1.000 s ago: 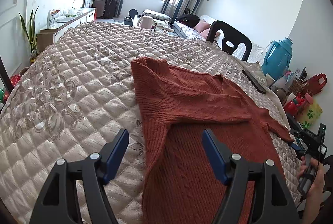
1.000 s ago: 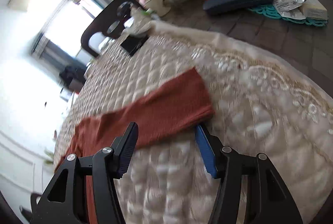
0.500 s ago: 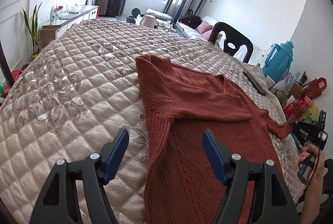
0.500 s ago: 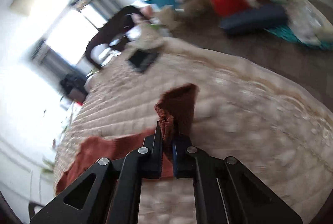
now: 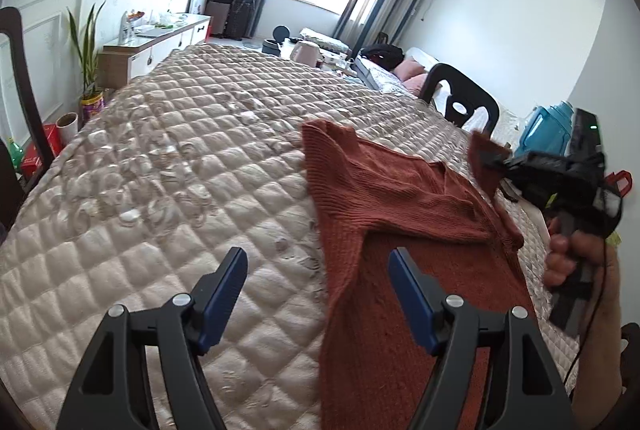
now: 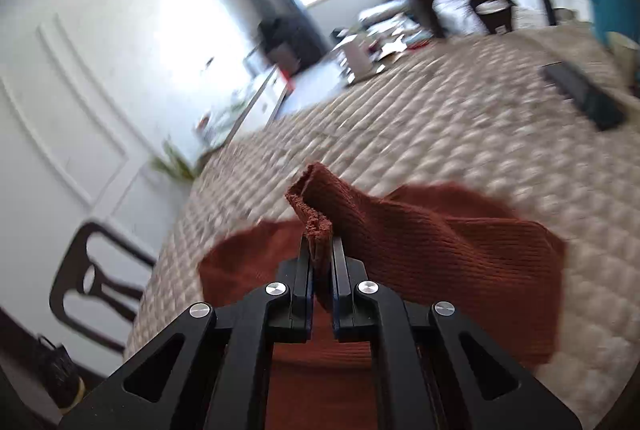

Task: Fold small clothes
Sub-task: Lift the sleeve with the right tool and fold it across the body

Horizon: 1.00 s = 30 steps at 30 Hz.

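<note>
A rust-red knitted sweater [image 5: 404,214] lies spread on a quilted beige bedspread [image 5: 168,182]. One sleeve is folded across its chest. My left gripper [image 5: 318,290] hovers open above the sweater's near left edge, nothing between its blue pads. My right gripper [image 6: 320,250] is shut on the cuff of the other sleeve [image 6: 316,206] and holds it lifted above the sweater's body [image 6: 460,242]. In the left wrist view the right gripper [image 5: 490,162] appears at the right, held by a hand [image 5: 576,254], with the cuff [image 5: 482,154] raised off the bed.
A black chair [image 5: 460,102] and a teal jug [image 5: 548,130] stand beyond the bed's right side. A dark flat case [image 6: 584,94] lies on the bedspread near that edge. A white sideboard [image 5: 160,38] and a plant [image 5: 86,50] are at the far left.
My right gripper closed on the sleeve cuff, lifted it off the bedspread and swung it across over the sweater's body. The left gripper shifted slightly and stayed open.
</note>
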Available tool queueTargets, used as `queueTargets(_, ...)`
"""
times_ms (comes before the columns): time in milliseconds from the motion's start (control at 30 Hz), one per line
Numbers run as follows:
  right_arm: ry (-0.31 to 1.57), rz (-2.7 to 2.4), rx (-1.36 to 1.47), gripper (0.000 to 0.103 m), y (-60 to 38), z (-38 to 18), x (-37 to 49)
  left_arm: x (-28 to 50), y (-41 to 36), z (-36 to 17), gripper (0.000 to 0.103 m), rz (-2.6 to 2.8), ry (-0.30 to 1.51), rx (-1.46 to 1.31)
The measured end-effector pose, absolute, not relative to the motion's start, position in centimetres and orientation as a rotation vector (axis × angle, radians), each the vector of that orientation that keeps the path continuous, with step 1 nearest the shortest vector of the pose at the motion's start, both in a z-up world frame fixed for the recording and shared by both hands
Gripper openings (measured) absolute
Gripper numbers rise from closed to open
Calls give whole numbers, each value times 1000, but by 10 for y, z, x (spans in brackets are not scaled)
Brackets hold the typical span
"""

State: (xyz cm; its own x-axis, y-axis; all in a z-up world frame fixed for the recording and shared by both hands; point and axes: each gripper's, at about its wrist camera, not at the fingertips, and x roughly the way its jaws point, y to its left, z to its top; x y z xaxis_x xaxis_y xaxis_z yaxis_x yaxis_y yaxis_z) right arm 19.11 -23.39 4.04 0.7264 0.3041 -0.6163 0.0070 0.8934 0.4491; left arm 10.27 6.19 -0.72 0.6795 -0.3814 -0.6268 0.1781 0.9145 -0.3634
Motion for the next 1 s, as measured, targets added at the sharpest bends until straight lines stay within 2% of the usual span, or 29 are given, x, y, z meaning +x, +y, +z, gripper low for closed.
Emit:
queueTargets(167, 912, 271, 351, 6, -168, -8, 213, 97, 81, -11, 76, -276, 766, -304)
queueTargets(333, 913, 313, 275, 6, -144, -14, 212, 96, 90, -14, 76, -265, 767, -315)
queueTargets(400, 922, 323, 255, 10, -139, -17, 215, 96, 91, -14, 76, -266, 766, -317)
queueTargets(500, 932, 356, 260, 36, -138, -20, 211, 96, 91, -14, 76, -274, 765, -313)
queueTargets(533, 920, 375, 258, 53, -136, -15, 208, 97, 91, -14, 76, -275, 766, -310)
queueTargets(567, 908, 396, 248, 61, -135, -7, 202, 98, 90, -13, 76, -278, 767, -308)
queueTargets(733, 731, 420, 241, 61, -165, 32, 163, 104, 79, -1, 76, -305, 744, -293)
queueTargets(767, 712, 369, 243, 57, -179, 34, 158, 107, 75, 3, 76, -316, 737, -287)
queueTargets(800, 706, 311, 252, 51, -197, 32, 156, 110, 71, 6, 76, -327, 731, -283)
queueTargets(833, 725, 242, 277, 38, -221, 25, 157, 115, 66, 10, 76, -340, 725, -278)
queueTargets(867, 761, 188, 301, 31, -238, 16, 160, 119, 60, 12, 76, -348, 722, -272)
queueTargets(933, 867, 48, 345, 22, -279, -12, 166, 131, 44, 19, 76, -375, 719, -254)
queueTargets(967, 901, 19, 362, 10, -292, -22, 167, 138, 34, 22, 76, -392, 722, -248)
queueTargets(1000, 893, 31, 411, 9, -306, -27, 163, 143, 27, 25, 76, -413, 723, -245)
